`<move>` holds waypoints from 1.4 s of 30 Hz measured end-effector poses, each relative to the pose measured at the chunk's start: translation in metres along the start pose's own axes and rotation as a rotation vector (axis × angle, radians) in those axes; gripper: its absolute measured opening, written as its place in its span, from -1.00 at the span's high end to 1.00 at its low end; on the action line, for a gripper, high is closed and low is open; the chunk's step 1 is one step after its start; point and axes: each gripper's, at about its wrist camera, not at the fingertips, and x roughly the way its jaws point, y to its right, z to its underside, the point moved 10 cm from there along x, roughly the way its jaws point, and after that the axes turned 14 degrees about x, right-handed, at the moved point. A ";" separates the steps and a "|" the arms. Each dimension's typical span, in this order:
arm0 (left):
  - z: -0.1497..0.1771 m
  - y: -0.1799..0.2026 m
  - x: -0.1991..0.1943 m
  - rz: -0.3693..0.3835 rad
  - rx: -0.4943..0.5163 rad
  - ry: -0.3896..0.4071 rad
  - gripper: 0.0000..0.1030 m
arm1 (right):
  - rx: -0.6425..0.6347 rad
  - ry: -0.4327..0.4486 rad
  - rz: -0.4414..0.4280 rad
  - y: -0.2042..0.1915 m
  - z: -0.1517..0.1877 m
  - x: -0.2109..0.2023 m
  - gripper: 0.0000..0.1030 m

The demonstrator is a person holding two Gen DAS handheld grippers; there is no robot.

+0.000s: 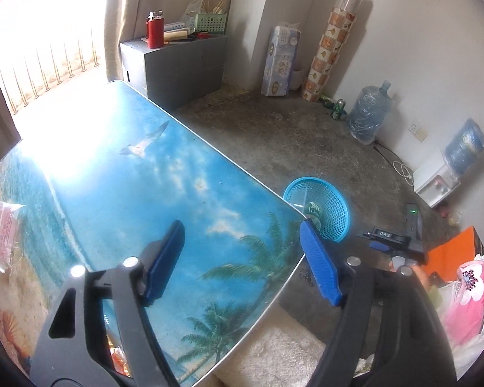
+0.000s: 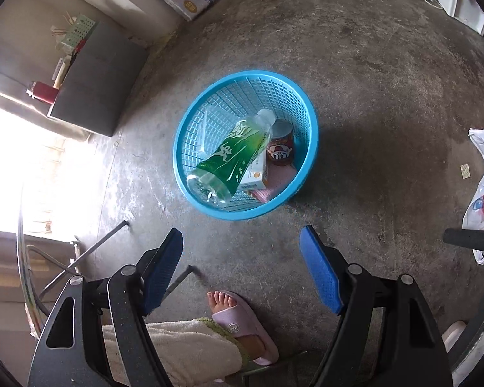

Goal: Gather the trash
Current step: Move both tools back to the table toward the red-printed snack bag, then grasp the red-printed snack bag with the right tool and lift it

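Left tongs: left gripper (image 1: 242,258) sits closest to the lens, jaws spread wide, nothing between them, hanging over the beach-print table (image 1: 164,174) near its corner.
Leftover trash: a crinkly clear wrapper (image 1: 1,235) lies at the far left edge of that table, well away from the gripper, so I'd guess that's the next grab.
Basket from here: blue basket (image 1: 332,206) pokes out on the floor just past the table corner, handy for dropping stuff off the edge.
Right tongs: right gripper (image 2: 242,264) is also wide apart and empty, pointed down at the floor just short of the basket (image 2: 190,122).
What's in the basket: green bottle (image 2: 232,158) lies tilted across it, a small jar (image 2: 280,146) beside it, a little box (image 2: 256,174) underneath.
Why open: looks to me like a drop is done, since nothing's gripped.
Foot: a sandalled foot (image 2: 238,325) is right below the right gripper.
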 end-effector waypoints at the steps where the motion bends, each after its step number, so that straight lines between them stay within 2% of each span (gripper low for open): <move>1: 0.003 -0.007 -0.007 -0.011 -0.015 0.011 -0.40 | -0.023 0.004 -0.016 -0.010 0.004 -0.007 -0.42; 6: 0.022 -0.047 -0.048 -0.107 -0.105 0.069 -0.51 | -0.189 0.035 -0.119 -0.077 0.029 -0.046 -0.42; 10: 0.047 -0.092 -0.094 -0.210 -0.214 0.138 -0.59 | -0.332 0.021 -0.214 -0.135 0.061 -0.071 -0.42; 14: 0.080 -0.136 -0.133 -0.307 -0.313 0.177 -0.61 | -0.455 -0.041 -0.276 -0.183 0.105 -0.082 -0.42; 19: 0.131 -0.172 -0.151 -0.367 -0.424 0.149 -0.61 | -0.604 -0.138 -0.338 -0.237 0.170 -0.087 -0.42; 24: 0.173 -0.192 -0.147 -0.419 -0.461 0.098 -0.61 | -0.764 -0.288 -0.411 -0.282 0.258 -0.097 -0.42; 27: 0.193 -0.199 -0.142 -0.465 -0.454 0.066 -0.61 | -0.856 -0.449 -0.479 -0.296 0.321 -0.110 -0.42; 29: 0.203 -0.203 -0.136 -0.480 -0.452 0.049 -0.60 | -0.907 -0.587 -0.507 -0.297 0.367 -0.116 -0.42; 30: 0.208 -0.205 -0.132 -0.482 -0.456 0.043 -0.54 | -0.923 -0.653 -0.503 -0.294 0.387 -0.116 -0.42; 32: 0.220 -0.207 -0.123 -0.459 -0.470 0.033 -0.23 | -0.941 -0.761 -0.466 -0.286 0.424 -0.110 -0.42; 33: 0.225 -0.207 -0.118 -0.440 -0.481 0.031 -0.16 | -0.945 -0.801 -0.440 -0.281 0.437 -0.105 -0.42; 35: 0.233 -0.206 -0.110 -0.398 -0.501 0.029 0.19 | -0.929 -0.856 -0.381 -0.272 0.455 -0.092 -0.42; 36: 0.236 -0.204 -0.106 -0.377 -0.510 0.027 0.26 | -0.907 -0.878 -0.364 -0.270 0.460 -0.086 -0.36; 38: 0.242 -0.197 -0.099 -0.330 -0.510 0.022 0.44 | -0.856 -0.897 -0.332 -0.271 0.465 -0.072 -0.24; 42: 0.250 -0.179 -0.090 -0.250 -0.504 0.017 0.62 | -0.792 -0.838 -0.307 -0.288 0.452 -0.055 0.02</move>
